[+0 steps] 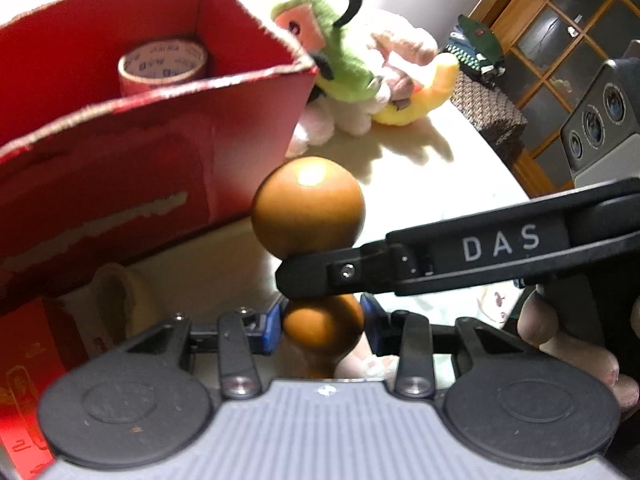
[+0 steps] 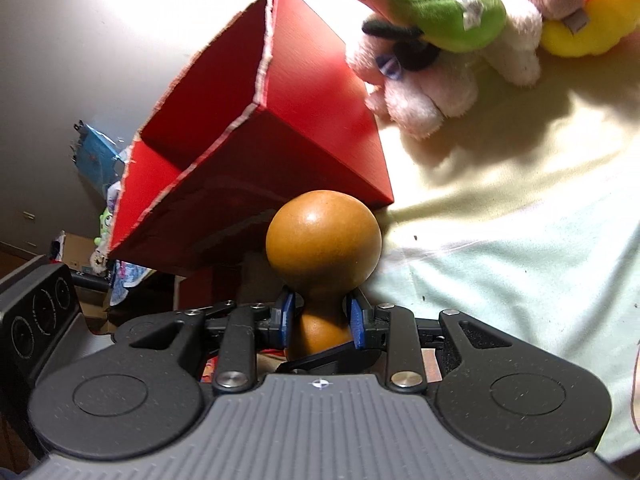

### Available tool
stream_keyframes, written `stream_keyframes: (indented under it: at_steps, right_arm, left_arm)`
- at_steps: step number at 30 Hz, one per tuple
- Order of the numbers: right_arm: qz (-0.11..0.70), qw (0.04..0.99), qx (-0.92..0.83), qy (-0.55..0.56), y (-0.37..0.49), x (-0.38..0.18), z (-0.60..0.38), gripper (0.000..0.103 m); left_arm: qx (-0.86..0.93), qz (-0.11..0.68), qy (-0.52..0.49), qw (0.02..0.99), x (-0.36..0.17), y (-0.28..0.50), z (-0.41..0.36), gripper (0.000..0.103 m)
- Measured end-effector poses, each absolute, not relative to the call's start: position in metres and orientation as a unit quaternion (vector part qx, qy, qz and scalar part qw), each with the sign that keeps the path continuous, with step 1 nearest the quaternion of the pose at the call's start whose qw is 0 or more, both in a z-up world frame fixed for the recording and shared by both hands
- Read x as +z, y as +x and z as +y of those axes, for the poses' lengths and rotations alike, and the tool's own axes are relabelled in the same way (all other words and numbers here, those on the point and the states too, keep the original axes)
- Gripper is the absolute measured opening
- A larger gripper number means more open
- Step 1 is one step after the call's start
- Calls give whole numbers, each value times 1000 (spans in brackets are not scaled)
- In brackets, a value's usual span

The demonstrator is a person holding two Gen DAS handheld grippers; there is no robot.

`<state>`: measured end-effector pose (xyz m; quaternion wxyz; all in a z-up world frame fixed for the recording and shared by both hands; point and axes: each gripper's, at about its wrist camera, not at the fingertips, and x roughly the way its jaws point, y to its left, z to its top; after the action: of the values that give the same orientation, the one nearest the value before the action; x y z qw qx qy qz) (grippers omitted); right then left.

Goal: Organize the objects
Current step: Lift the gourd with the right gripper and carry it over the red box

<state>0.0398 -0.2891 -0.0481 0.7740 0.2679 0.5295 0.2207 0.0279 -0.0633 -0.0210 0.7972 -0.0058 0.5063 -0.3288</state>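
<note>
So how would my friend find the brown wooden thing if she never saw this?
Start at the big red cardboard box on the cloth-covered table. Just in front of its near corner, both grippers, left and right, pinch a brown gourd-shaped wooden piece. It is smooth, shiny and hard, unlike the fluffy plush toys behind.

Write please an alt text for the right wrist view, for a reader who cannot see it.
The right gripper is shut on the narrow neck of a brown gourd-shaped wooden object, round head pointing forward. Behind it stands an open red cardboard box, and plush toys lie on a pale cloth at the upper right.
</note>
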Motion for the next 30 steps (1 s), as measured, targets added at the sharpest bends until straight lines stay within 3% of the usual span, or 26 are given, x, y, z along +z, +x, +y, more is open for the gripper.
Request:
stream_keyframes:
  at_steps: [18, 30]
  right_arm:
    - [444, 815, 297, 225, 50, 45, -260, 30]
    - [428, 822, 341, 161, 109, 87, -202, 30]
  left_arm:
    - [-327, 397, 6, 858, 83, 19, -30, 37]
    - [-281, 368, -20, 886, 116, 70, 11, 37]
